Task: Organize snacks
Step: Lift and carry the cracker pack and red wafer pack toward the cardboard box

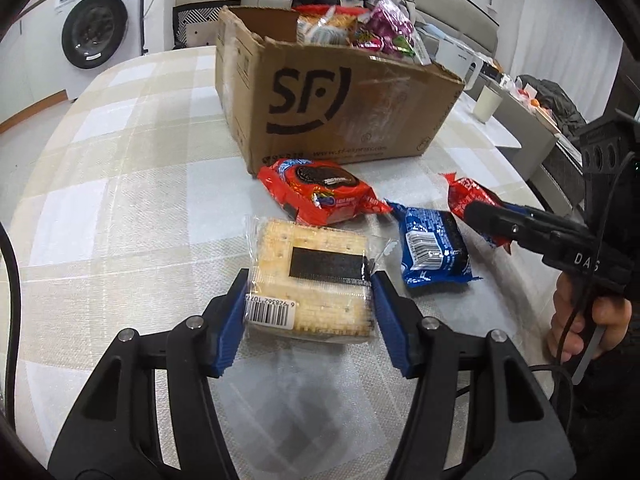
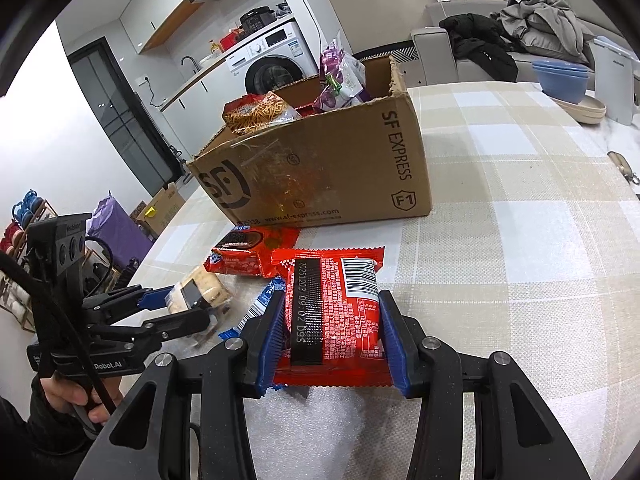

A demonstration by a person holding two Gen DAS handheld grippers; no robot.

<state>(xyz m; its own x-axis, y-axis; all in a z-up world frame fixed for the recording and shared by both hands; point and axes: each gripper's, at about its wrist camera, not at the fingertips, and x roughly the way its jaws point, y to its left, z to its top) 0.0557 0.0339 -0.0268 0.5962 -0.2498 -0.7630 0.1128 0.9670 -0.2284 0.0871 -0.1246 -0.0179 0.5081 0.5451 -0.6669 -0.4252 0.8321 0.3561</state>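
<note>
The clear cracker pack [image 1: 310, 282] lies on the checked table [image 1: 120, 200], clamped by the left gripper [image 1: 308, 308]. The right gripper [image 2: 332, 332] pinches a red packet [image 2: 334, 312]. At twelve o'clock stands the cardboard box [image 1: 340, 104]. Judged step: pickup; next, lifting both over its rim.

Cardboard boxes [image 1: 332, 108]: one, on the counter [image 1: 120, 160]
Snack packs loose on the counter: four
Red packs: two — cookie pack [image 1: 320, 194], wafer pack [image 2: 336, 312]
Blue packs [image 1: 434, 252]: one
Clear cracker packs [image 1: 312, 280]: one
Snack bags in the box: several, heaped, exact number unclear
Grippers: two — left gripper [image 1: 310, 320], right gripper [image 2: 332, 344]
</note>
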